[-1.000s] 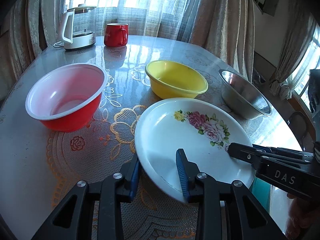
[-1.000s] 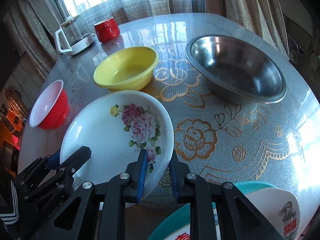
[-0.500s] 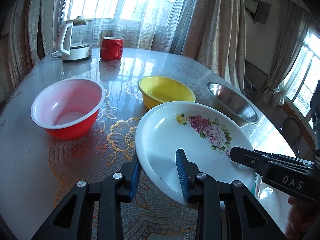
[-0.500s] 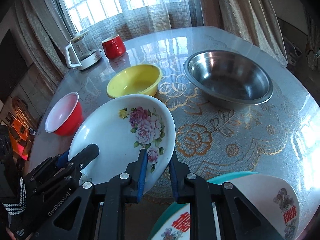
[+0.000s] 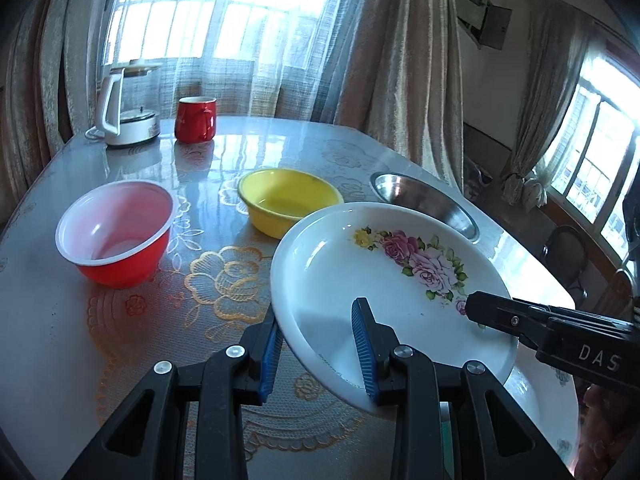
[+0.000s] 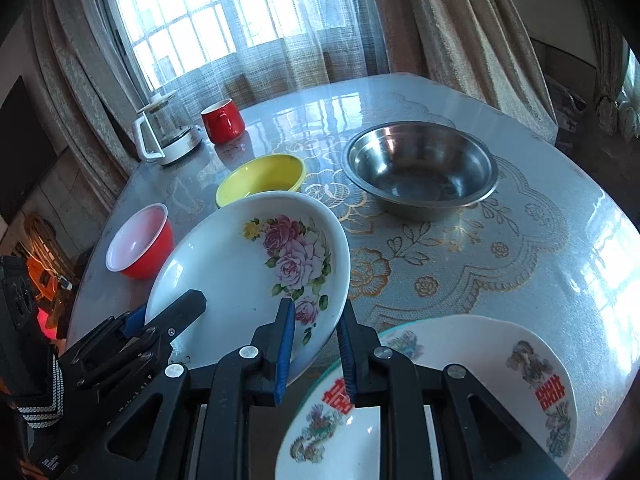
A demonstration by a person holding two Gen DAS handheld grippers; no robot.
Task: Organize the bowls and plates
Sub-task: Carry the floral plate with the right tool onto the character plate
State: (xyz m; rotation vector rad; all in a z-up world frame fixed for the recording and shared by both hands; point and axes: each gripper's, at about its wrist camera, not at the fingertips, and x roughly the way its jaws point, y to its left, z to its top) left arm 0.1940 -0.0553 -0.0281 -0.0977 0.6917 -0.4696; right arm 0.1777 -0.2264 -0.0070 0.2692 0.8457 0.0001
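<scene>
A white plate with pink roses (image 5: 384, 280) (image 6: 248, 276) hangs above the table, held from both sides. My left gripper (image 5: 320, 344) is shut on its near-left rim, blue pads above and below the edge. On the plate's right rim my right gripper (image 6: 314, 344) is shut too, and it shows in the left wrist view as a black arm (image 5: 540, 328). Beyond the plate stand a yellow bowl (image 5: 290, 202) (image 6: 260, 180), a red bowl with a white inside (image 5: 114, 232) (image 6: 140, 246) and a steel bowl (image 6: 422, 168) (image 5: 424, 204).
Another white plate with red characters (image 6: 460, 392) lies under my right gripper at the table's near edge. A red mug (image 5: 196, 118) and a glass kettle (image 5: 124, 108) stand at the far side by the curtains. The table (image 6: 540, 240) has a glossy floral cover.
Both grippers have lifted the rose plate higher and drawn it back toward the near edge. The bowls now look smaller and farther off; the plate with red characters shows more.
</scene>
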